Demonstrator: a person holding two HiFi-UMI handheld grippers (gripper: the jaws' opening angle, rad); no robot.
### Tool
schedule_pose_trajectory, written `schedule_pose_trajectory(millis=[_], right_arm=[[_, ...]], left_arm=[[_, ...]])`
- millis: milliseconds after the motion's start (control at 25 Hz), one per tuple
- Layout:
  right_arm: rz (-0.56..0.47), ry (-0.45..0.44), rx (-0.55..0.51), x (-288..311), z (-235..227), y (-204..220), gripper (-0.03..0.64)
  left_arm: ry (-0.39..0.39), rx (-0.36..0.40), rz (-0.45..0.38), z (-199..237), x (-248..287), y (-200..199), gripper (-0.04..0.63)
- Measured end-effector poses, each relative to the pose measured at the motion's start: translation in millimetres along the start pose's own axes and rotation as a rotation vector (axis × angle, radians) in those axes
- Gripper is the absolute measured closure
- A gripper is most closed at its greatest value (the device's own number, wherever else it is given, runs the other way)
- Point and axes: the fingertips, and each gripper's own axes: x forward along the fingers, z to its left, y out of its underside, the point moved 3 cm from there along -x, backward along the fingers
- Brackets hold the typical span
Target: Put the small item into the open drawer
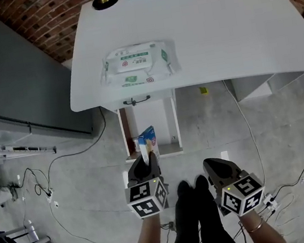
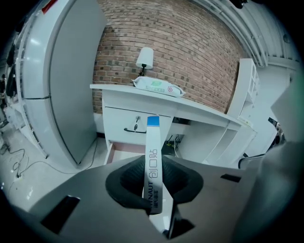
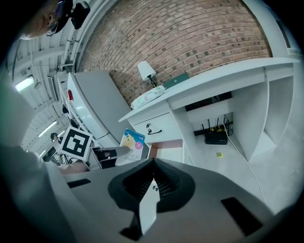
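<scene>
A slim box (image 2: 153, 161) is being clenched upright in the left tool (image 1: 145, 160), the open drawer (image 1: 176, 123) lying directly ahead and below.

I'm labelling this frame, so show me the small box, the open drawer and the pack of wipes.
small box (image 2: 152, 161): left gripper view, its narrow printed edge.
open drawer (image 1: 157, 117): head view, its bare inside bottom.
pack of wipes (image 1: 137, 64): head view, middle of its top.
</scene>
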Motion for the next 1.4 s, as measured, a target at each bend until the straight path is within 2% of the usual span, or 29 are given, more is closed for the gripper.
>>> schedule_pose_trajectory(millis=[680, 1400], right_arm=[[0.049, -0.007, 0.041, 68.4, -68.1, 74.0, 0.611], [0.059, -0.004, 0.024, 107.7, -97.1, 89.7, 0.611]], left_arm=[[-0.045, 0.005, 0.033, 10.5, 115.5, 78.4, 0.502], [-0.072, 0.042, 0.114, 20.2, 199.6, 122.6, 0.502]])
